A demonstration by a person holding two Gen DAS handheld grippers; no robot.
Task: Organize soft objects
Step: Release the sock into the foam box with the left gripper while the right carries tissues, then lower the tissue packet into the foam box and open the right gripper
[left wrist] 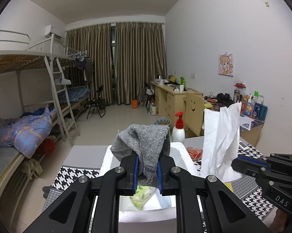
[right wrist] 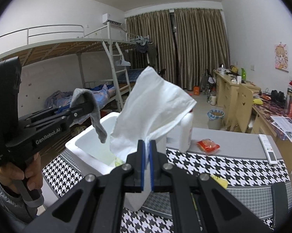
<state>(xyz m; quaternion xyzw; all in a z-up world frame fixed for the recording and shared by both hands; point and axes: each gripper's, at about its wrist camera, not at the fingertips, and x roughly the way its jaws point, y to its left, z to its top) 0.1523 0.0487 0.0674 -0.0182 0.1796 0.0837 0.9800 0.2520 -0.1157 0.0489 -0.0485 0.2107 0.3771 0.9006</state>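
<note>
My left gripper [left wrist: 147,171] is clamped on a grey sock [left wrist: 144,145] above the white foam box [right wrist: 91,145]; my right gripper [right wrist: 147,167] is pinched tight on a white cloth [right wrist: 155,106] rising over the box's near edge. Behind the box stand a pump bottle [left wrist: 179,129] and a red packet [right wrist: 208,145], on a houndstooth-covered table [right wrist: 243,172]. Beyond the box: bunk beds [left wrist: 29,62], drawn curtains [left wrist: 117,62].

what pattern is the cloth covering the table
Black-and-white houndstooth tablecloth, clearest in the right wrist view.
</note>
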